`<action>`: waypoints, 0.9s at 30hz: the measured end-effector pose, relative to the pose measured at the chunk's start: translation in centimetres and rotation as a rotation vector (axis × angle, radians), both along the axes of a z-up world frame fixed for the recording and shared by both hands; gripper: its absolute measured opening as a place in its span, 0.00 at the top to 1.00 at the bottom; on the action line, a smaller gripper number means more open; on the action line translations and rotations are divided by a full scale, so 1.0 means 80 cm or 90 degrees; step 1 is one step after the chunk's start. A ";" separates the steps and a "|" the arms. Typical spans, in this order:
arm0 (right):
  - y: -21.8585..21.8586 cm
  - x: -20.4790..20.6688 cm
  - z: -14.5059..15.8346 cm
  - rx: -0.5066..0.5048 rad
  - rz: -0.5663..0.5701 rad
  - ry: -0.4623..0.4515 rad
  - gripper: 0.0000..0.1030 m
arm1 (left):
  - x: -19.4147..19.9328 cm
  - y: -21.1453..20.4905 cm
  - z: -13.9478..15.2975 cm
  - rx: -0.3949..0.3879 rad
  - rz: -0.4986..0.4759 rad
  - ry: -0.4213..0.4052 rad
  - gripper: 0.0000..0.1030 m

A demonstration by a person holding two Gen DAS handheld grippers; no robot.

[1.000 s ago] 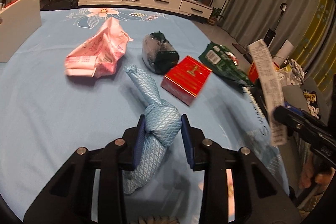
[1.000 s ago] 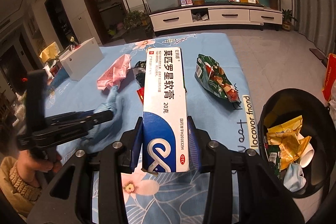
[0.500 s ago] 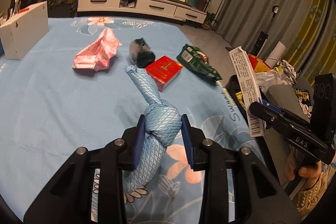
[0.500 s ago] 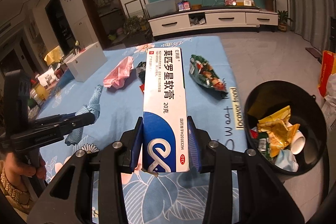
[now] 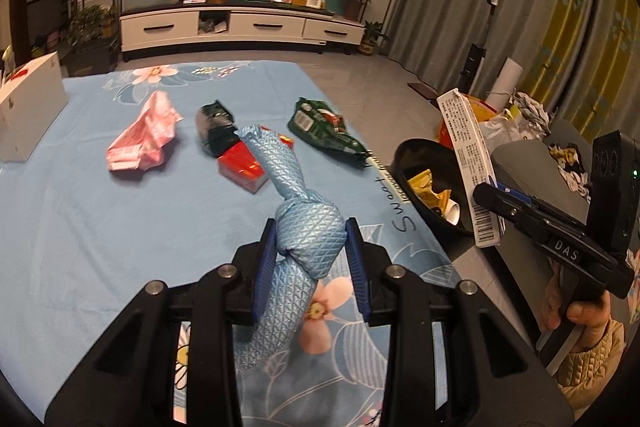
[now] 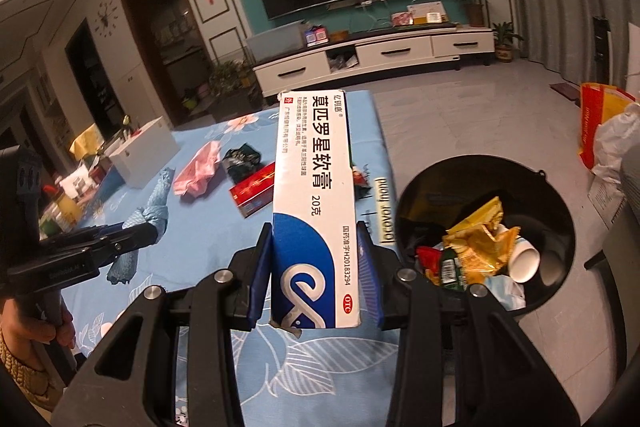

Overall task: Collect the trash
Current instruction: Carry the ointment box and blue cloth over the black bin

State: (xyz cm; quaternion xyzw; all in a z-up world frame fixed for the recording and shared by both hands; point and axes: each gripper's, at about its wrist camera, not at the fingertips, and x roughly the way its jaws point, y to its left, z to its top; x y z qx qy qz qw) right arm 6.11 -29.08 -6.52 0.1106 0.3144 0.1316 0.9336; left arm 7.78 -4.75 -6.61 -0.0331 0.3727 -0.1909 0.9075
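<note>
Your left gripper (image 5: 311, 261) is clamped on the knot of a knotted blue cloth (image 5: 298, 219), both blue pads pressed against the knot's sides. That cloth runs lengthwise along the line of the fingers: one tail rises away from you and leans a little left, its frayed tip showing in front of the red box (image 5: 244, 163), while the other tail hangs down between the fingers toward the blue floral tablecloth (image 5: 100, 227). The cloth is held clear above the tablecloth.

Your right gripper (image 6: 316, 275) is closed on a white and blue medicine carton (image 6: 314, 195), gripping its lower, blue-printed end by the two narrow sides. Its long axis points straight away from you along the fingers and tilts upward, printed face up, with the far end standing higher than the tablecloth's far edge. Seen from the left wrist, the same carton stands nearly upright, leaning slightly left, just above the near rim of the black trash bin (image 6: 556, 195).

Taking the trash bin as your mark: it sits on the floor just beside the tablecloth's right edge, holding gold wrappers and a white cup. The carton is left of it and higher. Further left on the tablecloth lie a green snack bag (image 5: 324, 127), the red box, a dark wrapper (image 5: 214, 129) touching that box, and a pink wrapper (image 5: 144, 135); a white box (image 5: 28, 115) is farthest from the bin
</note>
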 end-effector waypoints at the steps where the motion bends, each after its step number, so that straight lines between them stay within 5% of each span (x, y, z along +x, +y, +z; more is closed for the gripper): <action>1: -0.004 0.000 0.000 0.003 -0.005 -0.001 0.61 | 0.002 -0.006 0.001 0.004 -0.007 -0.002 0.66; 18: -0.086 -0.007 -0.025 0.052 -0.102 0.002 0.61 | 0.026 -0.130 0.016 0.050 -0.137 -0.033 0.66; 27: -0.130 -0.005 -0.050 0.077 -0.160 0.026 0.61 | 0.052 -0.194 0.008 0.031 -0.197 -0.024 0.66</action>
